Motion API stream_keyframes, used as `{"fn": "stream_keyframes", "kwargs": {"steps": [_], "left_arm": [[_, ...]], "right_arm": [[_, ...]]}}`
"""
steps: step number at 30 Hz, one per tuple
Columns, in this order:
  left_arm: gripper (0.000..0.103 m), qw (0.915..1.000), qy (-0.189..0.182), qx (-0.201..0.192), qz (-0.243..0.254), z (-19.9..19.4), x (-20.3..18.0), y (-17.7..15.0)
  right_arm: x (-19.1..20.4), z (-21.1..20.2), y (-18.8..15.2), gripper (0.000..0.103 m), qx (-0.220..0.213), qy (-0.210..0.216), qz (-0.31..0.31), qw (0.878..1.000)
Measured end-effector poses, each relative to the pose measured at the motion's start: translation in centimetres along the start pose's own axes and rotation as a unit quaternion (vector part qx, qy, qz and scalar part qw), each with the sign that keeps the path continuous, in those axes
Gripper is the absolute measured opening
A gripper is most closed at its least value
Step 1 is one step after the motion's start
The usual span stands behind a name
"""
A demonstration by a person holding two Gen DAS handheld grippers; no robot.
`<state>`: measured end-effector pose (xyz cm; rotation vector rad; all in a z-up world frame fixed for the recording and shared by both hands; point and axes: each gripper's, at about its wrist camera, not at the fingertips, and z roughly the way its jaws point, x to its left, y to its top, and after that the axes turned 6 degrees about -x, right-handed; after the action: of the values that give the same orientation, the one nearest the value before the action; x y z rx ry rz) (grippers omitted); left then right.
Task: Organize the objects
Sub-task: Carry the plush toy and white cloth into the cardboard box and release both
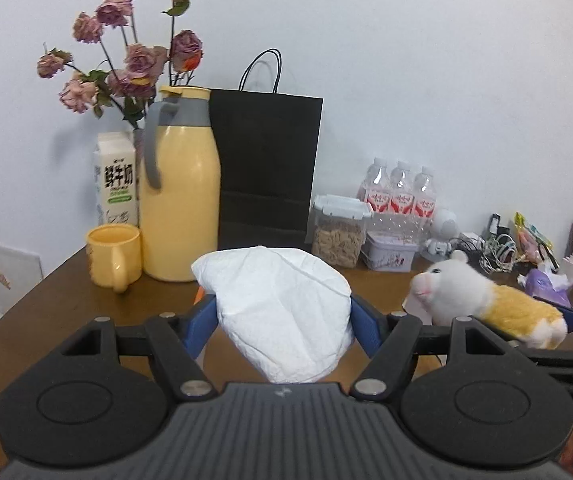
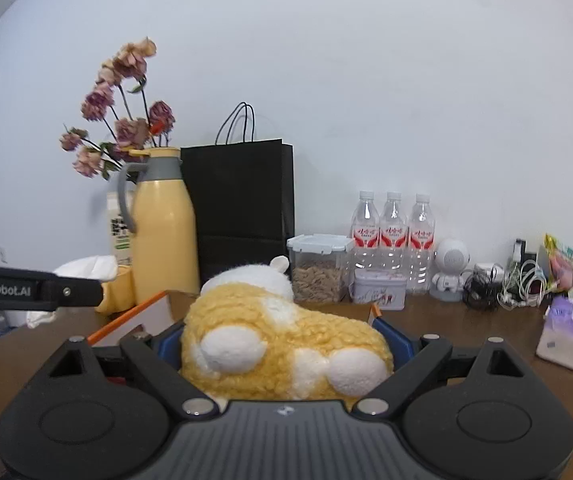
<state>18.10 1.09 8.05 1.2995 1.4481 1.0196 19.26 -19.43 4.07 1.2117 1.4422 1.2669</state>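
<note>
Mid-task — left gripper [image 1: 284, 312] pinches a crumpled white paper bundle [image 1: 282, 312], right gripper [image 2: 286, 340] clamps a yellow-and-white plush toy [image 2: 282, 336]. Both are held above the brown wooden tabletop [image 1: 46, 312] — neither looks placed yet.

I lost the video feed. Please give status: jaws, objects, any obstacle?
Left gripper shut on white pack. Right gripper shut on plush toy. Both lifted above the table. Open box below; nothing blocking.
</note>
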Motion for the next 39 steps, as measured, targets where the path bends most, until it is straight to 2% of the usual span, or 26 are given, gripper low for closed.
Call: {"fn": "stream_keyframes", "kwargs": {"steps": [3,5,8,13,18,20,23,25,32,39], "left_arm": [[0.072,0.9999,0.013,0.004,0.002,3.0,-0.6,0.3],[0.072,0.9993,0.035,0.01,0.002,5.2,-0.8,0.2],[0.072,0.9973,0.063,0.036,0.002,8.5,-0.8,-0.6],[0.072,0.995,0.054,0.083,0.006,11.3,-0.5,-2.9],[0.073,0.9932,0.052,0.104,0.007,11.7,-0.3,-3.9],[0.076,0.9928,0.054,0.107,0.006,11.7,-0.2,-4.1],[0.085,0.9934,0.059,0.099,0.009,11.5,-0.1,-4.1],[0.103,0.9941,0.061,0.088,0.011,11.3,-0.2,-4.0],[0.103,0.9965,0.063,0.055,0.005,9.7,-0.5,-3.0],[0.103,0.9988,0.049,0.004,0.005,6.2,-1.2,-0.4]], "right_arm": [[0.3,3.5,0.1,0.092,0.013,-0.01,-0.005,1.0],[0.2,5.9,-0.3,0.092,0.03,-0.018,-0.005,0.999],[-0.4,8.9,-1.7,0.092,0.055,-0.03,0.009,0.998],[-1.4,11.0,-3.7,0.092,0.103,-0.014,0.027,0.994],[-1.4,12.0,-5.0,0.094,0.144,-0.015,0.03,0.989],[-1.3,11.9,-5.2,0.095,0.147,-0.018,0.026,0.989],[-1.0,11.3,-5.4,0.102,0.145,-0.018,0.021,0.989],[-0.9,11.1,-5.4,0.103,0.141,-0.018,0.019,0.99],[-1.0,10.0,-4.4,0.103,0.118,-0.015,0.023,0.993],[-0.7,6.9,-1.5,0.103,0.077,0.003,0.022,0.997]]}}
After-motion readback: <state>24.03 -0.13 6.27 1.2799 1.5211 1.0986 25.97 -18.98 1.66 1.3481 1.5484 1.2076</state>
